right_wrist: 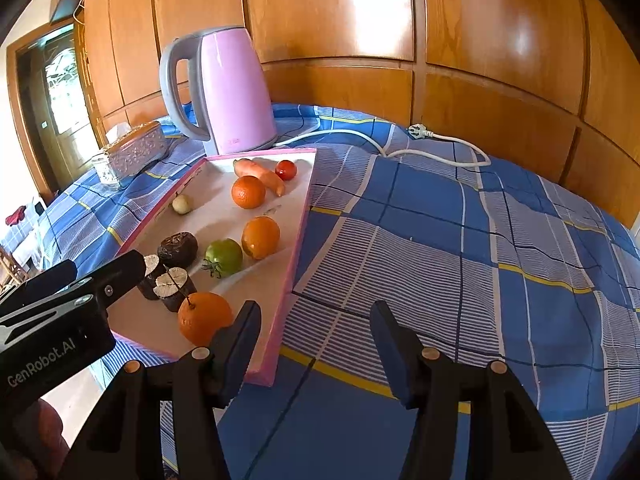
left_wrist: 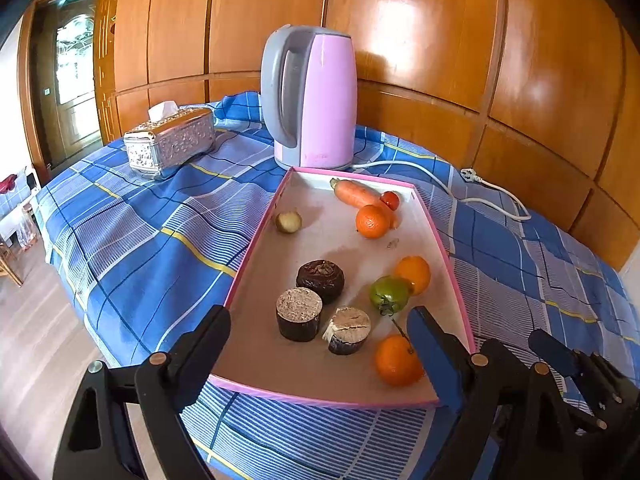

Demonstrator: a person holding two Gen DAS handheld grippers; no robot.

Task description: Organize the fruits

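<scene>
Fruit tray on checked cloth, both grippers hovering at near edge, nothing held.

Kettle (left_wrist: 310,96) behind tray (left_wrist: 256,248); tissue box (left_wrist: 170,142) off to left. In tray: carrot (left_wrist: 358,196), three oranges, nearest w/ stem (left_wrist: 396,360) at near right corner, just beside left gripper (left_wrist: 320,344), whose jaws are wide apart, empty. Right gripper (right_wrist: 316,340) jaws partly apart, empty, over bare cloth beside tray. Oranges prob. firm, light, roll easily: take across middle, avoid stem. Green tomato (left_wrist: 389,294) softer, go gentle. Three dark round cakes (left_wrist: 299,314): prob. crumbly. Small red tomato (left_wrist: 390,199) half hidden behind carrot; pale round thing (left_wrist: 289,222) can't ID. Sorting target unclear.
</scene>
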